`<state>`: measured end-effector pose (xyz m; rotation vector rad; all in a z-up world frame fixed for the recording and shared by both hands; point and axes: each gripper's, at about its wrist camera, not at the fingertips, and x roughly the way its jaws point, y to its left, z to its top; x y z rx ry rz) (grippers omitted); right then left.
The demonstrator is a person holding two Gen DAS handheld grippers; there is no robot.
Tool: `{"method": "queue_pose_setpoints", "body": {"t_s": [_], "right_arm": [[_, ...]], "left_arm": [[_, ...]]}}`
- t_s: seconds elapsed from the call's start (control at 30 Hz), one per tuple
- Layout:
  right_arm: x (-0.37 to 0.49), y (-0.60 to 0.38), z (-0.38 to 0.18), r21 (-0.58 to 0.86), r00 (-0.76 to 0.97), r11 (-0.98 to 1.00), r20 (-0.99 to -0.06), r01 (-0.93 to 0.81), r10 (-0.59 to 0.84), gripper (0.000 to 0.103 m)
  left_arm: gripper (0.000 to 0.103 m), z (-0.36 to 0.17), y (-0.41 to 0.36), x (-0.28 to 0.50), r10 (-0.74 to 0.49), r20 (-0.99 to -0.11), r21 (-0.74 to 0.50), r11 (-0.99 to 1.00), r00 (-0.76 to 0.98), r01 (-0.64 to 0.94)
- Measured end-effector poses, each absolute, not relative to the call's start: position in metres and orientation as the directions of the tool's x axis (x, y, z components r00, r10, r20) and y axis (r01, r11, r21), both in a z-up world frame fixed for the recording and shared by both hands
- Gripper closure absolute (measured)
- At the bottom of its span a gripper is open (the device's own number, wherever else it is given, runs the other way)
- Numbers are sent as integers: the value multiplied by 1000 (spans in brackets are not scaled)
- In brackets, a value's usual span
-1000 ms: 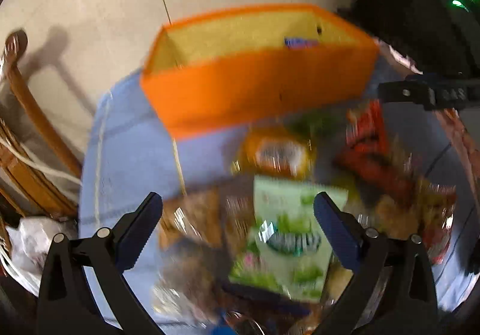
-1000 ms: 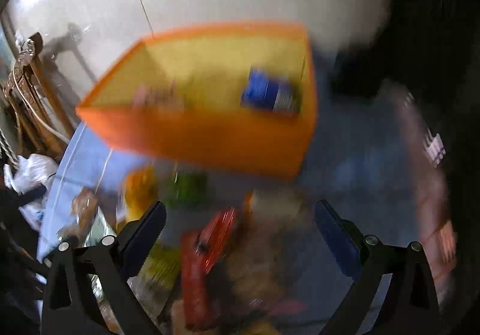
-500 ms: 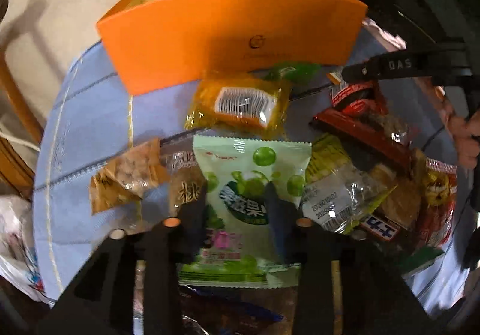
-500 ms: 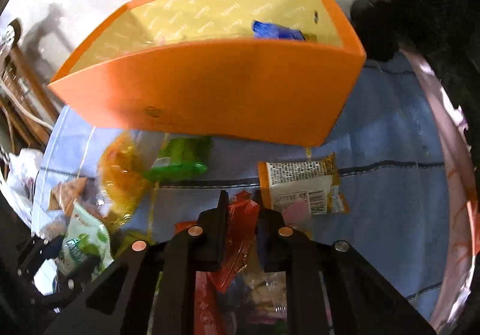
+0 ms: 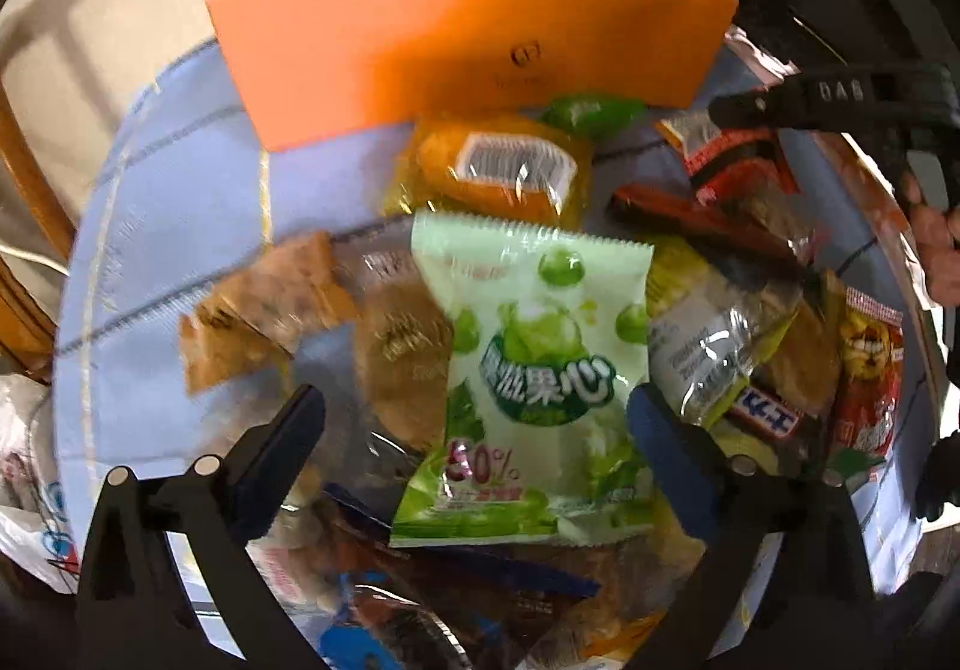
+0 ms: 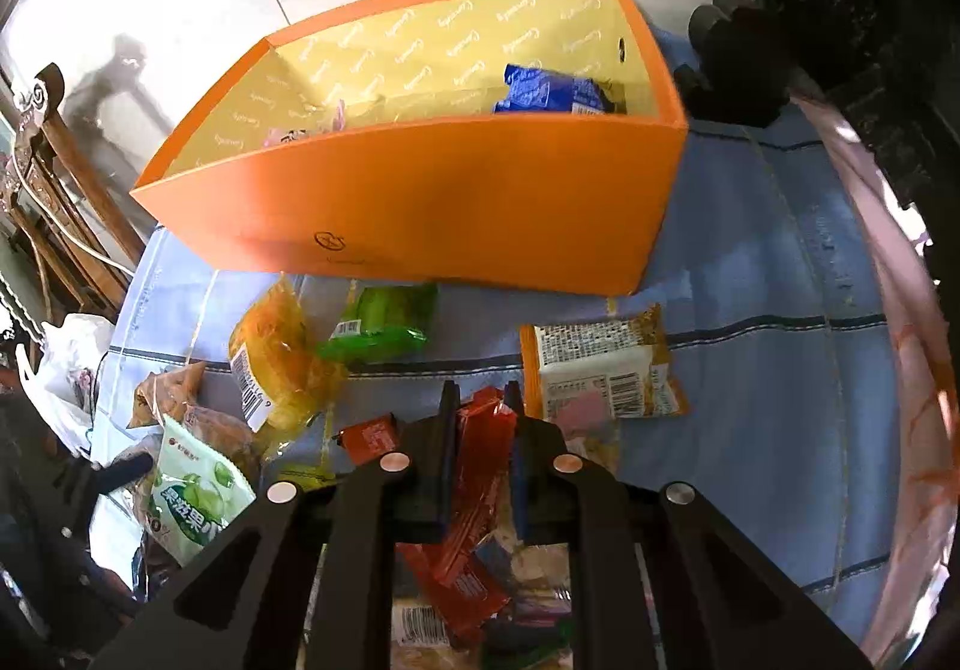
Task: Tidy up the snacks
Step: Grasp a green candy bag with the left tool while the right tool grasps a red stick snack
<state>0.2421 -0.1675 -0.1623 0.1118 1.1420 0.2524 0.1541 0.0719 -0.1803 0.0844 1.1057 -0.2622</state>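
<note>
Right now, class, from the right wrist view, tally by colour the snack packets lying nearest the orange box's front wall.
Yellow packet: 1
Green packet: 1
Orange-and-white packet: 1
Total: 3

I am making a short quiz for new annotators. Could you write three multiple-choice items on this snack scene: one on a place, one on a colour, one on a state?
1. Where does the blue packet lie?
A. Inside the orange box
B. On the cloth in front of the box
C. Between the left gripper's fingers

2. What colour is the inside lining of the orange box?
A. Blue
B. Yellow
C. Black

3. In what state is the right gripper?
A. Wide open over bare cloth
B. Out of view
C. Shut on a red packet

Answers:
1. A: the blue packet rests on the box floor near its right end.
2. B: the inner walls show yellow with pale lettering.
3. C: both fingers press the red packet from either side.
</note>
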Motion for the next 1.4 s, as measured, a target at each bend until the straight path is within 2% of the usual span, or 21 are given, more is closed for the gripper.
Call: {"method": "queue_pose_setpoints", "body": {"t_s": [0.03, 0.1, 0.13, 0.17, 0.27, 0.4, 0.5, 0.83, 1.07, 1.3, 1.33, 1.37, 1.4], "right_arm": [[243, -167, -164, 219, 388, 965, -885, -142, 258, 89], [244, -163, -167, 220, 378, 963, -887, -155, 264, 89], [245, -162, -170, 227, 366, 961, -890, -159, 271, 89], [246, -159, -175, 240, 344, 957, -895, -162, 282, 89], [245, -156, -179, 219, 351, 964, -900, -152, 260, 90], [239, -157, -162, 236, 370, 960, -887, -150, 276, 91], [235, -168, -144, 253, 403, 958, -869, -138, 288, 92], [229, -191, -88, 267, 508, 955, -809, -133, 297, 92], [274, -187, -12, 226, 653, 959, -703, -170, 282, 92], [344, -174, 7, 146, 701, 973, -674, -181, 232, 90], [349, -175, 7, 164, 701, 967, -667, -193, 253, 88], [356, -174, 6, 159, 702, 965, -663, -207, 259, 56], [360, -171, 5, 115, 709, 970, -664, -216, 236, 3]], "left_arm": [[26, -182, 72, 155, -196, -888, -96, 964, 416, 248], [40, -181, 72, 157, -186, -890, -104, 972, 415, 212], [61, -178, 70, 157, -189, -887, -105, 971, 421, 214], [72, -175, 69, 157, -181, -887, -96, 972, 425, 215], [86, -164, 60, 152, -200, -885, -95, 962, 421, 257], [88, -152, 49, 143, -193, -877, -56, 951, 440, 305], [88, -137, 58, 145, -250, -859, -129, 950, 447, 283], [88, -75, 72, 158, -259, -781, -123, 956, 569, 266], [88, -12, 76, 244, -232, -683, -67, 964, 693, 257], [88, 16, 70, 332, -170, -666, -42, 981, 726, 191], [85, 16, 69, 335, -160, -665, -36, 982, 729, 183], [62, 14, 67, 340, -113, -656, -3, 989, 746, 147], [32, 13, 67, 341, -88, -653, 15, 992, 752, 129]]}}
